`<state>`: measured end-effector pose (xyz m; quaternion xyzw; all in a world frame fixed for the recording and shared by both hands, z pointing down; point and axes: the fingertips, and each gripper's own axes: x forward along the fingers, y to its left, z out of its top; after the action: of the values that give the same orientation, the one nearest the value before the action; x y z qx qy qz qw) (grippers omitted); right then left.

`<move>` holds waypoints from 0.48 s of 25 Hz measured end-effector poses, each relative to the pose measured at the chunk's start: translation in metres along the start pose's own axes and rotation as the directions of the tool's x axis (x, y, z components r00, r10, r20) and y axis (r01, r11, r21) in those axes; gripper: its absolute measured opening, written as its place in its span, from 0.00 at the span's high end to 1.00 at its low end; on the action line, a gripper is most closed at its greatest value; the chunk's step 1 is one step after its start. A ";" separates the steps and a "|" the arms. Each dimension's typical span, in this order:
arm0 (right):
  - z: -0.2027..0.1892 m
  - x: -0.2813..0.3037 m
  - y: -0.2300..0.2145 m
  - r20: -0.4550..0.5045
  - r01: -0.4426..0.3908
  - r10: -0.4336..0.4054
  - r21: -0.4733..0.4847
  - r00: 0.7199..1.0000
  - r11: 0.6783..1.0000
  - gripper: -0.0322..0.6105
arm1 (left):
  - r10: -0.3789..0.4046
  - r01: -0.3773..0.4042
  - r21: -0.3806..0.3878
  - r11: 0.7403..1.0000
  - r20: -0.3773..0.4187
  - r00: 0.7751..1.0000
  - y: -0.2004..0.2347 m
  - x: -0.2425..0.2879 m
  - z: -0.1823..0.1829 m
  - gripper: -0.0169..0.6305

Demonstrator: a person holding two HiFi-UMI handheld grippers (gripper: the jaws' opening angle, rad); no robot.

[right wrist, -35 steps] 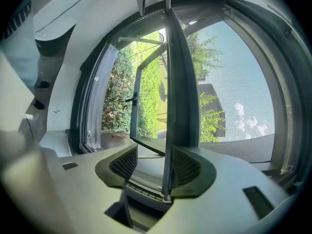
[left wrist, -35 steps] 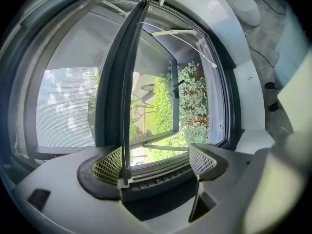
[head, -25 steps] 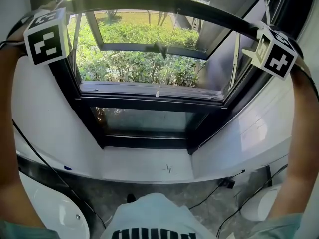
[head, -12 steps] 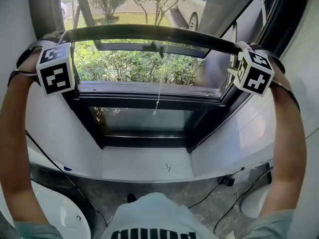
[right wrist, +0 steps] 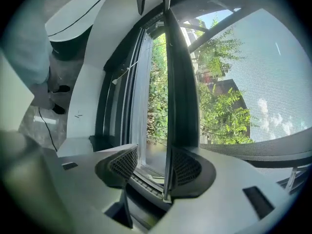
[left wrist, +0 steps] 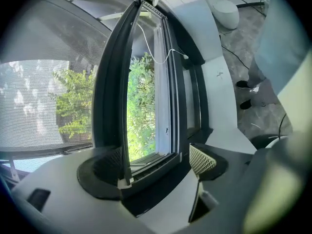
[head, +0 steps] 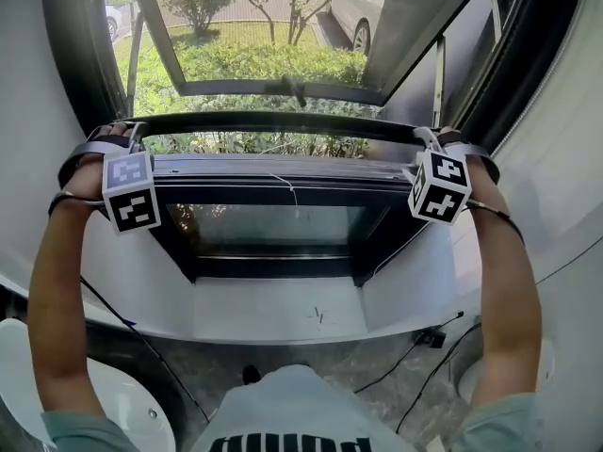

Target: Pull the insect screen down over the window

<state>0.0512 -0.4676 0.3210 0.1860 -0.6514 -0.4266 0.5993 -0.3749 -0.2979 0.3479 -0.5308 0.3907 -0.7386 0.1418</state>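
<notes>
Dropped within the last 1 second, the screen bar (head: 273, 123) now lies just above the lower window frame (head: 283, 191) in the head view, with the left gripper (head: 121, 139) and right gripper (head: 426, 141) at its ends; by my judgement little travel remains.

Left gripper view: jaws wide apart, bar resting against 1 pad (left wrist: 105, 167), unclamped, mesh (left wrist: 44, 96) beyond.

Right gripper view: likewise spread, bar against 1 pad.
</notes>
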 end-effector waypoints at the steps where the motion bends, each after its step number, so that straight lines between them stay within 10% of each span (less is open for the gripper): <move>1: 0.001 0.006 0.008 0.002 -0.009 0.009 0.003 1.000 1.000 0.60 | -0.013 0.013 0.000 1.000 0.000 1.000 -0.008 0.007 0.001 0.29; 12: 0.008 0.045 0.065 0.008 -0.067 0.067 0.019 0.998 0.998 0.60 | -0.073 0.073 0.016 0.997 -0.008 0.997 -0.062 0.052 0.008 0.29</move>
<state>0.0519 -0.4622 0.4006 0.1683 -0.6635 -0.4006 0.6090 -0.3755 -0.2936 0.4291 -0.5410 0.3656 -0.7482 0.1174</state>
